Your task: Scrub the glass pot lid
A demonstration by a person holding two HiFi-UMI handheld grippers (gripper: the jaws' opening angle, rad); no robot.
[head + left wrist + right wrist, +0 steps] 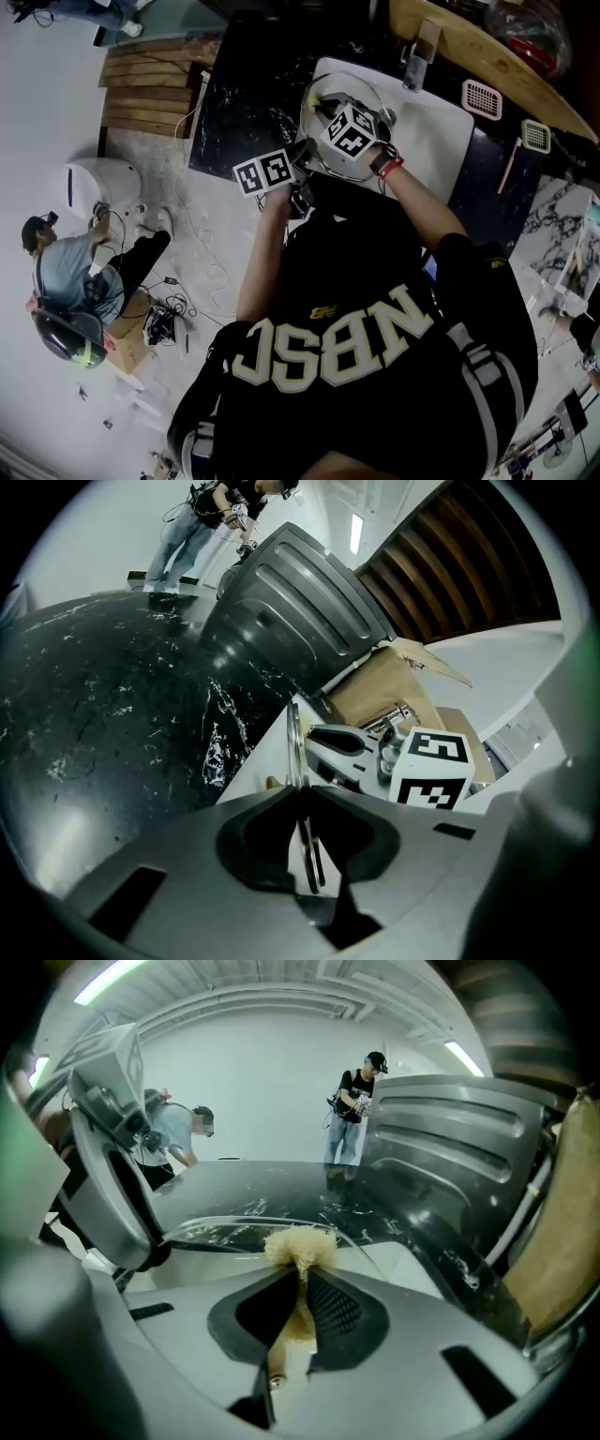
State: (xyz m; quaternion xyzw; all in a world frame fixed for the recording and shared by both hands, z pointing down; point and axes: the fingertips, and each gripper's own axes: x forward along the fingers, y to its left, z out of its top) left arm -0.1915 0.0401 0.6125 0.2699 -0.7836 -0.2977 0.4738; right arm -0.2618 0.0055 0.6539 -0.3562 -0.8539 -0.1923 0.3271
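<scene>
The glass pot lid (pixel 317 122) is showing as a clear disc with a thin metal rim, hanging tilted over the left part of a white board (pixel 431 131) that is lying on a black marbled counter (pixel 244 103). In the left gripper view the lid (pixel 296 747) is appearing edge-on, a narrow bright double line of steel. In the right gripper view it (pixel 225 1224) is reading as a low transparent arc with the counter's white veining showing through the glass.

The left gripper (pixel 299 794) is pinching the lid's rim, its jaws closed onto the metal edge. The right gripper (pixel 302 1277) is clamping a pale tan fibrous scrubber (pixel 300 1244), with the frayed tuft sticking out past the jaw tips and sitting against the lid's arc – actual contact is looking likely, though I cannot tell for sure. Whether the lid's far edge is resting on the board is also unclear.

The two grippers are working close together, their marker cubes nearly side by side in the head view. The board's left edge is running just beside the lid, with bare counter stretching away to the left. Beyond the counter a grey ribbed bin (pixel 291 602) is crowding in, and a cardboard box (pixel 394 682) is standing beside it – the tighter side.
</scene>
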